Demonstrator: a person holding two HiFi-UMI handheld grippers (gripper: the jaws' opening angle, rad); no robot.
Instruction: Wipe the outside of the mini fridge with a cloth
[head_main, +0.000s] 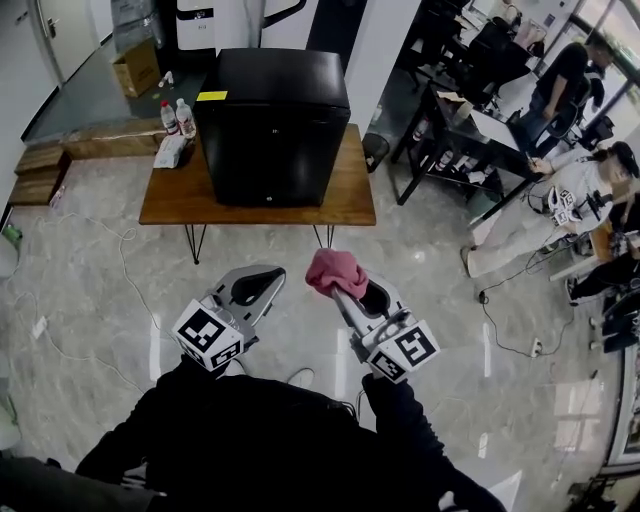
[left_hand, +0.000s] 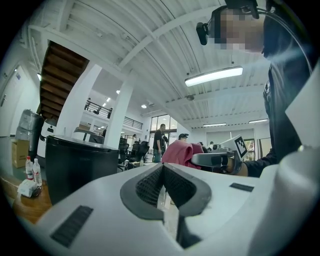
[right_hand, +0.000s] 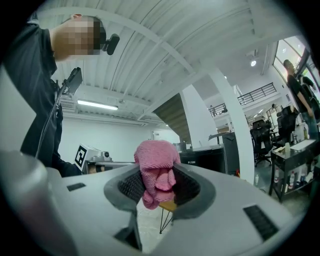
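The black mini fridge stands shut on a wooden table with hairpin legs, a step ahead of me. It also shows in the left gripper view as the fridge, and in the right gripper view as the fridge. My right gripper is shut on a bunched pink cloth, held in the air short of the table. The cloth bulges out above the jaws. My left gripper hovers beside it, shut with nothing in it, its tips meeting. The cloth shows past them.
Two water bottles and a white packet sit on the table's left end. A cardboard box and low wooden steps lie far left. Desks, chairs and seated people fill the right, with cables on the floor.
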